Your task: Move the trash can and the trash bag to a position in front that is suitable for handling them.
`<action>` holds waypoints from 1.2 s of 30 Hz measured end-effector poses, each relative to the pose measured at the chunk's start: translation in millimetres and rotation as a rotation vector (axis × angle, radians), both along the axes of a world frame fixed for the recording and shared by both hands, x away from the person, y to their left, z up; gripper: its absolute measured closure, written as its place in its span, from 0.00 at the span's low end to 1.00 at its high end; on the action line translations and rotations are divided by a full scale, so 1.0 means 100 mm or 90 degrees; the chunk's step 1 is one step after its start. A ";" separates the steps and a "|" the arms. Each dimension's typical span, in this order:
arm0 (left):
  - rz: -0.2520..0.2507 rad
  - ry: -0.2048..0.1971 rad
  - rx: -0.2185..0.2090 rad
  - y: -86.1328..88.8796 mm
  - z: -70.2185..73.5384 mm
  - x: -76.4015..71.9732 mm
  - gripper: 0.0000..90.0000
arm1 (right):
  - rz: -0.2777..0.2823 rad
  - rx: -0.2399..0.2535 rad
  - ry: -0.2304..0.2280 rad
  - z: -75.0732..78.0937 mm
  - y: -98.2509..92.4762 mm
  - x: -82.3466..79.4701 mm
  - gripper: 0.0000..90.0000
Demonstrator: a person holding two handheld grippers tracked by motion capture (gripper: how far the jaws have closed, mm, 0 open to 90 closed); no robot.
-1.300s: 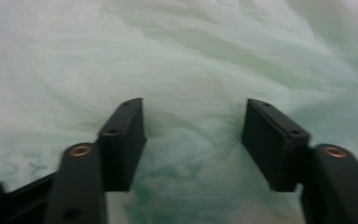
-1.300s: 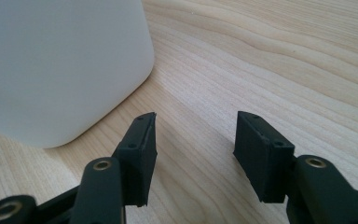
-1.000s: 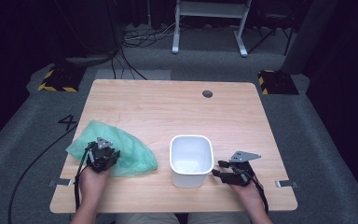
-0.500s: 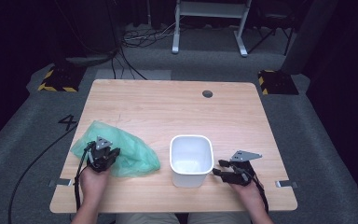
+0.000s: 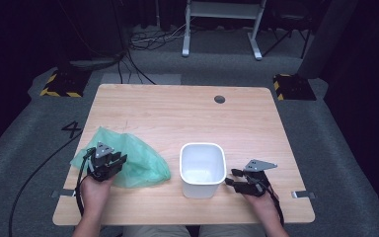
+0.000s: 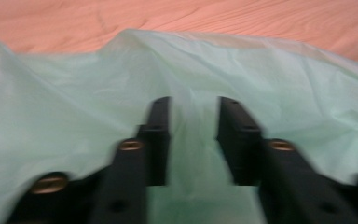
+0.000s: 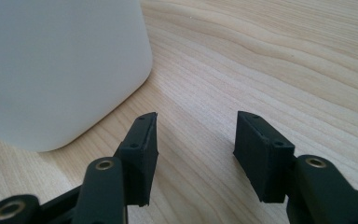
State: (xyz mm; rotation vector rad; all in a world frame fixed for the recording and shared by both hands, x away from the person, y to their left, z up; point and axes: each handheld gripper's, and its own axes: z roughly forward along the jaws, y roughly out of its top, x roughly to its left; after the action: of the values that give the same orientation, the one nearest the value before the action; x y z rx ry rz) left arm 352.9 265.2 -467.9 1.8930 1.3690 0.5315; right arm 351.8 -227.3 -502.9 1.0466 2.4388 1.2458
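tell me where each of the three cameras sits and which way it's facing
High view: above the person's side, looking forward and down on the table; both forearms and hands enter from below.
Left gripper view: rides the left gripper, looking along its parted jaws onto the green plastic bag.
Right gripper view: rides the right gripper, low over the wood, facing past the white bin; jaws apart.
Shared: bag and bin also appear from above.

My left gripper sits low at the table's near left, jaws parted; my right gripper rests near right, jaws wide apart, both hands gripping from below.
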 end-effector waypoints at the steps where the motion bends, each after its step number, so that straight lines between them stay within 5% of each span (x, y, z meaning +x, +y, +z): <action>1: 0.009 0.006 0.000 0.02 0.00 0.00 0.55 | 0.000 0.000 0.000 0.00 0.00 0.00 0.55; 6: 0.041 0.005 0.024 0.12 0.02 -0.14 0.41 | 0.001 -0.001 -0.001 0.00 0.00 0.00 0.55; 8: 0.060 0.024 0.029 0.19 -0.02 -0.21 0.38 | 0.001 -0.002 -0.002 0.00 0.00 0.00 0.55; 13: 0.070 0.053 0.002 0.24 -0.09 -0.29 0.33 | 0.002 -0.005 -0.004 0.00 0.00 -0.01 0.54; 23: 0.036 0.111 0.014 -0.01 -0.22 -0.08 0.27 | 0.002 -0.002 -0.002 0.00 0.00 0.00 0.54; 26: 0.042 0.100 0.029 -0.05 -0.24 -0.01 0.25 | 0.001 -0.002 -0.001 0.00 0.00 0.00 0.54; 28: 0.039 0.085 0.068 -0.11 -0.27 0.03 0.25 | 0.001 -0.003 -0.002 0.00 0.01 0.00 0.54; 31: 0.032 0.081 0.069 -0.15 -0.27 0.06 0.28 | 0.001 -0.004 -0.003 0.00 0.01 0.00 0.54; 36: 0.006 0.058 0.068 -0.26 -0.26 0.11 0.56 | -0.002 -0.006 -0.005 0.00 0.01 -0.01 0.54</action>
State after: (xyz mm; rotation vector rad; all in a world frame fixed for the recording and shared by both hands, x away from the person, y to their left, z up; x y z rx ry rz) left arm 363.5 239.0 -493.7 2.0193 1.4328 0.5384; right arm 351.2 -226.0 -502.8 1.0414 2.4341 1.2333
